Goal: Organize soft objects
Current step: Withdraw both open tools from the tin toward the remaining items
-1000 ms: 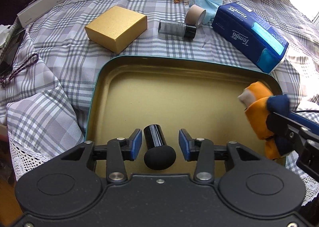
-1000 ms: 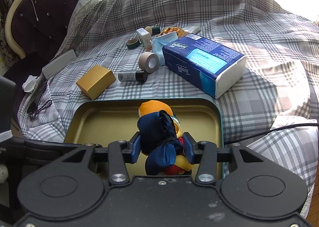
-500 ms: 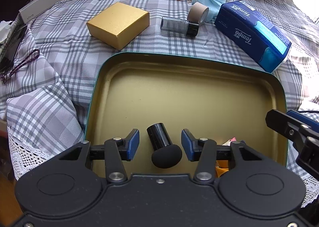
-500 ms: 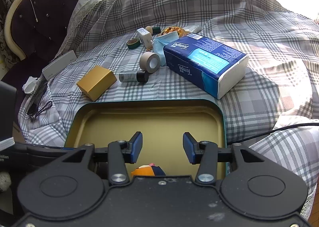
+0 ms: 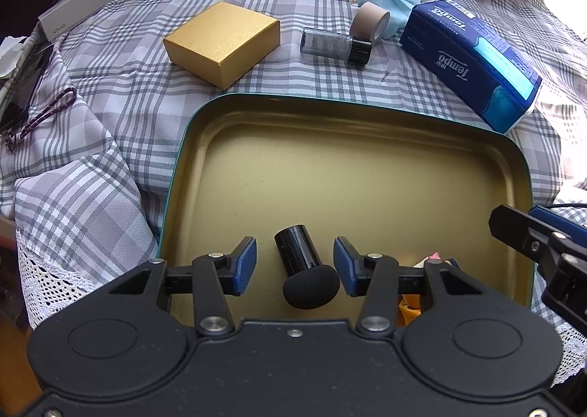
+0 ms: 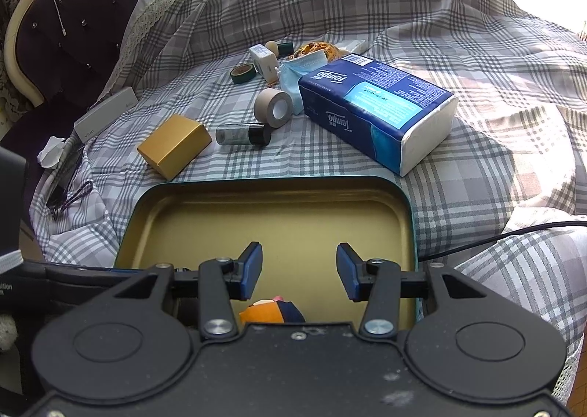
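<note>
Both grippers hover with fingers spread and empty: the left gripper [image 5: 294, 266] straddles the black sponge applicator [image 5: 306, 275], handle pointing ahead, while the plush toy [image 6: 271, 311] lies in the tin tray [image 6: 403, 204] just behind the right gripper [image 6: 299, 272].

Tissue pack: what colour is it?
Dark blue with a light-blue panel and white end; tissue pack, best in the right wrist view.

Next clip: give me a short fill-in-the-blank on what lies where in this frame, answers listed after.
1. The black makeup sponge lies inside the gold ____.
2. The jaws of the right gripper stand ____, holding nothing.
3. The brown tape roll leans against a blue ____ pack.
4. On the plaid cloth, left of the small bottle, sits a gold ____.

Answers: tray; open; tissue; box
</note>
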### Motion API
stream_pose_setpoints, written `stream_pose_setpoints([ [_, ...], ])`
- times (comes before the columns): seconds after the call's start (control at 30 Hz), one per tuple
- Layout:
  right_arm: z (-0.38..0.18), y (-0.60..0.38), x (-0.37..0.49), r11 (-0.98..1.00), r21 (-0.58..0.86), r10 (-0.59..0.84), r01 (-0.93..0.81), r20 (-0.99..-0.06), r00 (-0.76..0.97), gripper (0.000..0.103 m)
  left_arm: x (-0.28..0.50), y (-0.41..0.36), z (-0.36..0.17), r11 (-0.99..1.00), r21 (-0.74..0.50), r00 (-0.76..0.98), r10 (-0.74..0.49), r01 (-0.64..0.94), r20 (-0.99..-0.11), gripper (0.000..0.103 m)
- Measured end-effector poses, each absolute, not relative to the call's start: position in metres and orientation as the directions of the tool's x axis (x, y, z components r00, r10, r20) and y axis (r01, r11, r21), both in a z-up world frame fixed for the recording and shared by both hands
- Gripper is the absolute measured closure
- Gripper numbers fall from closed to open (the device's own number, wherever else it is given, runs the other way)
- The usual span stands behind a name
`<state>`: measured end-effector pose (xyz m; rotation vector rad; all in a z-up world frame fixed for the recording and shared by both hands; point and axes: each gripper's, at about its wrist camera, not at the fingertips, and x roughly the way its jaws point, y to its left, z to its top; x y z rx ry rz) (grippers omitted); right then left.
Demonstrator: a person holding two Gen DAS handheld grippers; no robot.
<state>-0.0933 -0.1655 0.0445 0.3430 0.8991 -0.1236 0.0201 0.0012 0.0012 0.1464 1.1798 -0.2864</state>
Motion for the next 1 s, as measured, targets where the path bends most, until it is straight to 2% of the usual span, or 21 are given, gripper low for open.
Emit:
stream_pose_setpoints([
  [0.6, 0.029, -0.164, -0.078, 0.93, 0.198, -0.003, 0.31, -0.839, 0.545, 0.058, 0.021, 0.002, 0.0, 0.954, -0.016, 0.376, -0.133, 0.299, -0.917, 0.055],
  [1.0, 0.031, -0.159, -0.074, 0.932, 0.2, -0.001, 0.303, -0.832, 0.554, 0.058, 0.02, 0.005, 0.007, 0.958, -0.017, 0.411, -0.14, 0.287, -0.901, 0.055],
])
